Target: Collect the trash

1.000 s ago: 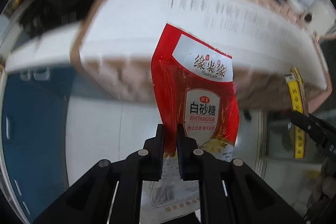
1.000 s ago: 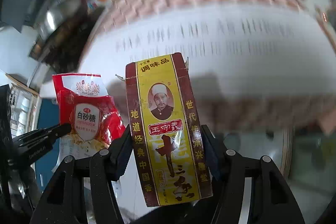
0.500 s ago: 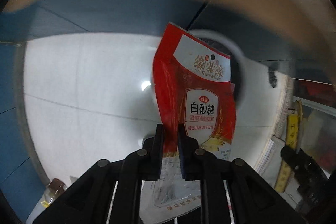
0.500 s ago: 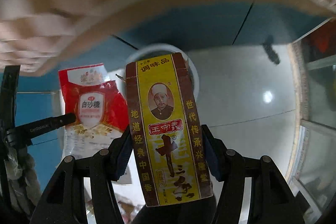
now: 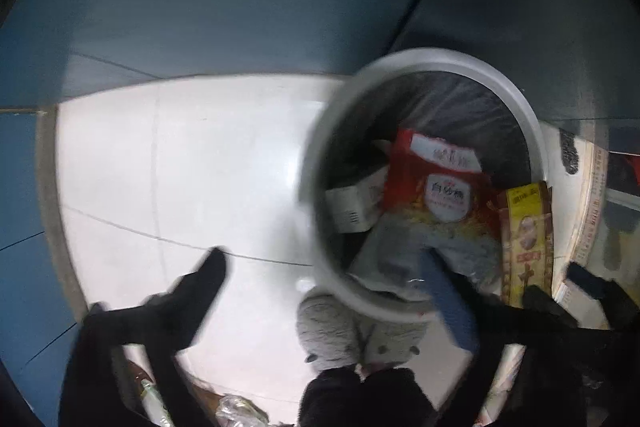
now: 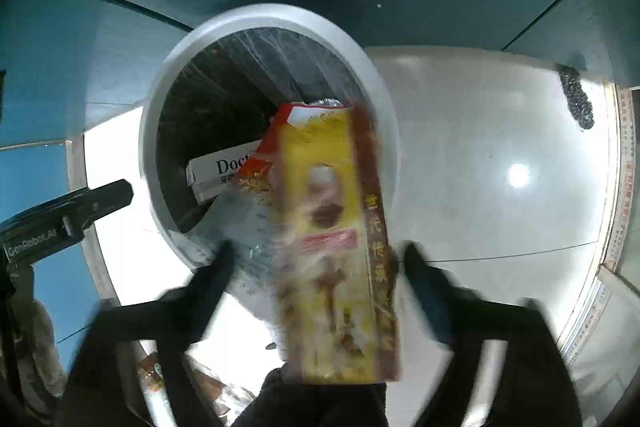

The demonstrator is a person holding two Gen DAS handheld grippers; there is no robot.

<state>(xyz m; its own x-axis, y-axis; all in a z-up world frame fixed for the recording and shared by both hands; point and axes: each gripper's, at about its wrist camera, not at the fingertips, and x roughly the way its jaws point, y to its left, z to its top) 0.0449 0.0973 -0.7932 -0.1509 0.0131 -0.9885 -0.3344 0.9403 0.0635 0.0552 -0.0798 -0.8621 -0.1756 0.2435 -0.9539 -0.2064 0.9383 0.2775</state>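
1. The left gripper [image 5: 320, 267] is spread wide over the round grey bin lined with a clear plastic bag [image 5: 524, 115]; nothing is held between its fingers.
2. The red sugar pouch with a white label [image 5: 436, 183] is seen partly inside the bin mouth, its pale lower end lying over the near rim, beside a white cardboard box [image 5: 352, 203] already in the bin.
3. The right gripper [image 6: 316, 259] is likewise opened wide, and the tall yellow and maroon spice carton [image 6: 340, 247] is seen blurred between the jaws without either finger touching it; it is judged to be loose and dropping.
4. In the right wrist view the carton is placed over the near right part of the rim, so its landing inside is not assured; in the left wrist view it [image 5: 528, 239] stands at the bin's right edge.
5. For a clean release, both tools are best kept spread and level above the opening until the pieces have settled.
6. If the pouch is left draped over the rim, it should be nudged inward with a closed fingertip, not regripped.
7. Contact with the thin liner should be avoided, since it could be snagged and pulled out.
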